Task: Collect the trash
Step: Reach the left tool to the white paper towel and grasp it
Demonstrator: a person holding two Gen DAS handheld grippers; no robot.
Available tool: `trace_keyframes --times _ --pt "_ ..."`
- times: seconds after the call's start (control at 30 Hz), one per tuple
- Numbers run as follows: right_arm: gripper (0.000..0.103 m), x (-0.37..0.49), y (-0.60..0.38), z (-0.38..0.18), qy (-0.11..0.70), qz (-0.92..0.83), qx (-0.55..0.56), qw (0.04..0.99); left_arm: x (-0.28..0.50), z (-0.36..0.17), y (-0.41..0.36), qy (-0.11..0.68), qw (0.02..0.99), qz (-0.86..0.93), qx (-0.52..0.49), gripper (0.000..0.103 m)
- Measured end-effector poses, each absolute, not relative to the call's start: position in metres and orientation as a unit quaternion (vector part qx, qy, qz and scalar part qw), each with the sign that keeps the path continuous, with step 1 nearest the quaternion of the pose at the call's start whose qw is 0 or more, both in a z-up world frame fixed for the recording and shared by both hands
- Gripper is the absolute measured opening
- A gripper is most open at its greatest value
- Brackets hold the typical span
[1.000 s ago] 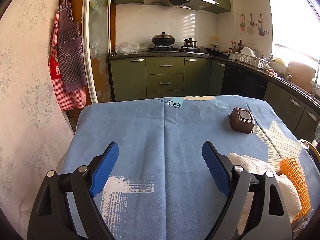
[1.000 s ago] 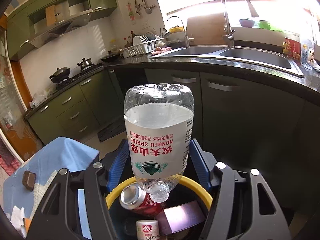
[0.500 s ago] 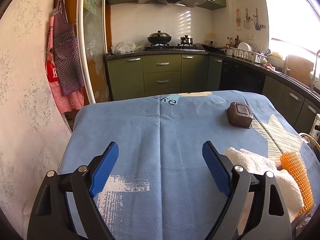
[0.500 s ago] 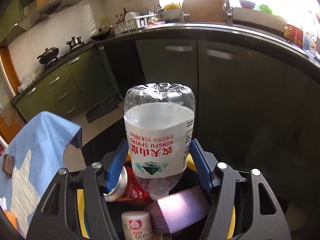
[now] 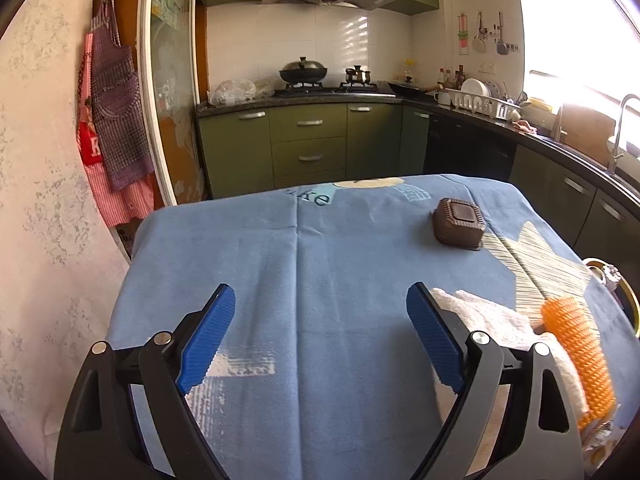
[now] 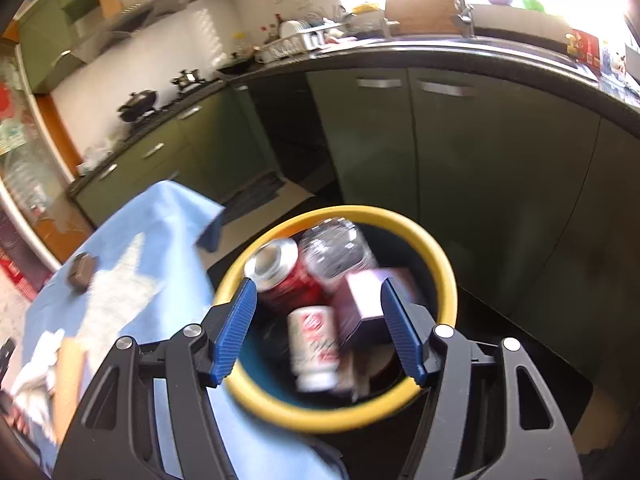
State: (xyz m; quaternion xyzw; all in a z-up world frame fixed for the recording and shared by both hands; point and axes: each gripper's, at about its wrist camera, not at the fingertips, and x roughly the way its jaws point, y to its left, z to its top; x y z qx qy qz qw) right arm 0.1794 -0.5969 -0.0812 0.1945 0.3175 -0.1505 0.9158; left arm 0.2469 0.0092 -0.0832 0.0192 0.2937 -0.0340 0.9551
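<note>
In the right wrist view my right gripper (image 6: 316,328) is open and empty above a yellow-rimmed trash bin (image 6: 444,264). Inside the bin lie a clear plastic bottle (image 6: 334,254), a red can (image 6: 280,276), a small white bottle (image 6: 314,346) and a purple box (image 6: 366,304). In the left wrist view my left gripper (image 5: 320,320) is open and empty above the blue tablecloth (image 5: 320,248). A brown plastic tray (image 5: 458,228) lies on the cloth at the far right, also in the right wrist view (image 6: 80,272).
A white towel (image 5: 492,320) and an orange ribbed item (image 5: 580,348) lie on the table's right side. The bin's rim (image 5: 624,292) shows past the table's right edge. Green cabinets (image 5: 308,148) and a counter stand behind. A wall is at the left.
My right gripper opened and the plastic bottle dropped into the bin. The right gripper rose and tilted down. My left gripper shifted slightly over the table.
</note>
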Motion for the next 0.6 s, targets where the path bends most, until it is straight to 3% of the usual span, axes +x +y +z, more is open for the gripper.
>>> trace_keyframes --times 0.3,0.6 --pt "0.065 0.159 -0.562 -0.069 0.307 -0.094 0.192 0.927 0.224 -0.071 -0.029 0.382 0.916 -0.124 -0.018 0.089" --pt "0.065 0.16 -0.55 -0.076 0.306 -0.041 0.209 0.928 0.194 -0.087 -0.083 0.407 0.901 -0.144 0.046 0.091"
